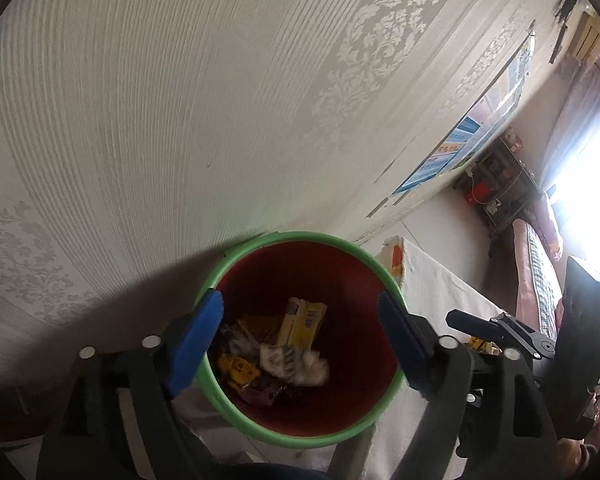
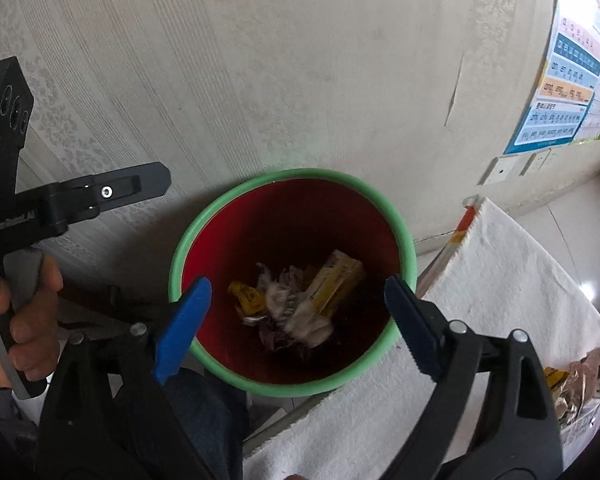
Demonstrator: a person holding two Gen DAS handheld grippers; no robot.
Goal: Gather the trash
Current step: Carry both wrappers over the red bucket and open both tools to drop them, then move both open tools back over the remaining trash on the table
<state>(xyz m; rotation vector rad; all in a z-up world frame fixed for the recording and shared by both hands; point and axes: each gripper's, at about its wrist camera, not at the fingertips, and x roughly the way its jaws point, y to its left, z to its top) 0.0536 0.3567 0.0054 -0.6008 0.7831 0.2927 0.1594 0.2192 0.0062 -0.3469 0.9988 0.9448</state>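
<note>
A red bin with a green rim (image 1: 236, 258) (image 2: 204, 216) stands against the wall beside a table. Inside it lie crumpled wrappers: a yellow pack (image 1: 302, 322) (image 2: 336, 280), white paper (image 1: 296, 364) (image 2: 300, 316) and small yellow pieces (image 1: 238, 368) (image 2: 248, 294). My left gripper (image 1: 300, 328) hangs over the bin mouth, its blue fingers (image 1: 198, 336) spread wide with nothing between them. My right gripper (image 2: 296, 312) also hovers above the bin, open and empty. In the right wrist view a hand (image 2: 28, 320) holds the left gripper's handle at the left edge.
A white cloth-covered table (image 2: 500, 280) (image 1: 432, 280) sits right of the bin, with more wrappers (image 2: 576, 384) (image 1: 480, 345) on it. Patterned wallpaper (image 1: 180, 120) rises directly behind the bin. A poster (image 2: 564, 92) hangs on the wall at right.
</note>
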